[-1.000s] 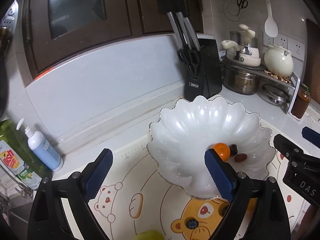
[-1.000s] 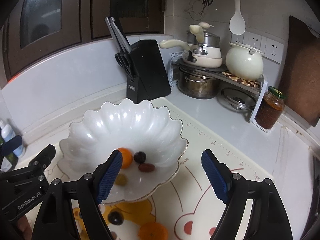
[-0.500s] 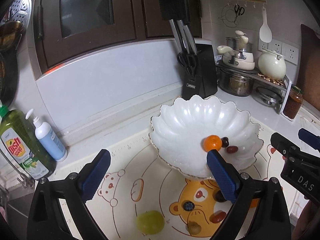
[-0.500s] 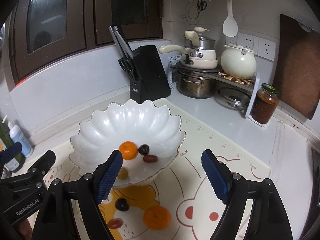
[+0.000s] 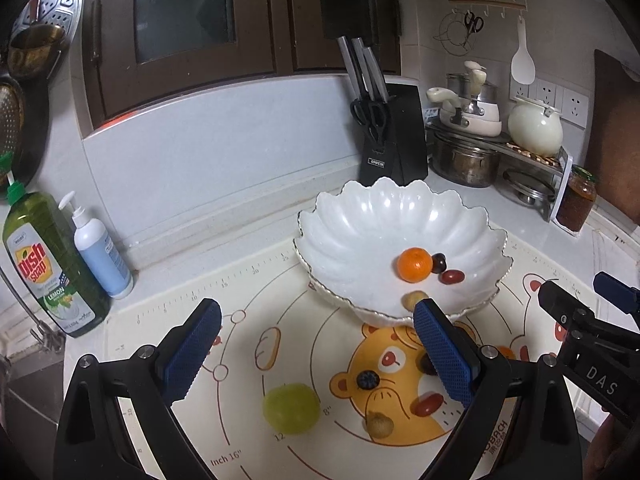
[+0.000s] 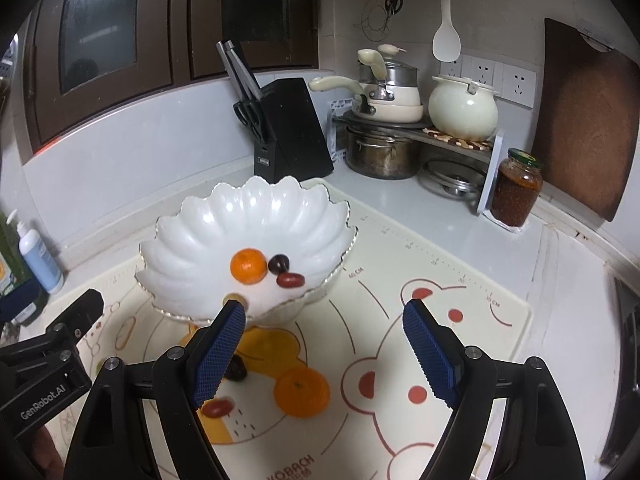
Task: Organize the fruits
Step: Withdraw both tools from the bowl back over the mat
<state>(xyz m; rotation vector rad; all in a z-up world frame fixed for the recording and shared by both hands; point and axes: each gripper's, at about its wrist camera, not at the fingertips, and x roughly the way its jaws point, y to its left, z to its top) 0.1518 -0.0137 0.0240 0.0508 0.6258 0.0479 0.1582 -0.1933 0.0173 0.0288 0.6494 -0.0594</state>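
Beneath both claws, a smooth cream mat [image 6: 420, 280] printed with cartoon bears and ruler marks covers the pale counter [image 6: 400, 208]. Ahead of the claws, resting on the mat, stands a glossy white bowl [image 5: 384, 216] with a scalloped, petal-shaped rim; in it lie a round dimpled orange [image 5: 415, 265], a dark grape [image 5: 439, 263], an oval red date [image 5: 452, 277] and a small tan fruit [image 5: 412, 299], the orange and grape touching. Between the left claw's fingers, on the mat, lies a smooth round green fruit [image 5: 291, 408]; nearer its right finger lie a blueberry [image 5: 368, 380], a second red date [image 5: 428, 405] and a rough tan fruit [image 5: 379, 424]. Just inside the right claw's left finger, on the mat, rests a second orange [image 6: 302, 392], with a dark fruit [image 6: 236, 368] partly hidden behind that finger and a red date [image 6: 218, 407] beside it. The left claw [image 5: 316, 354] has its ribbed blue pads spread wide, holding and touching nothing. The right claw [image 6: 324, 354] is likewise spread wide and empty, with bare mat between its pads.
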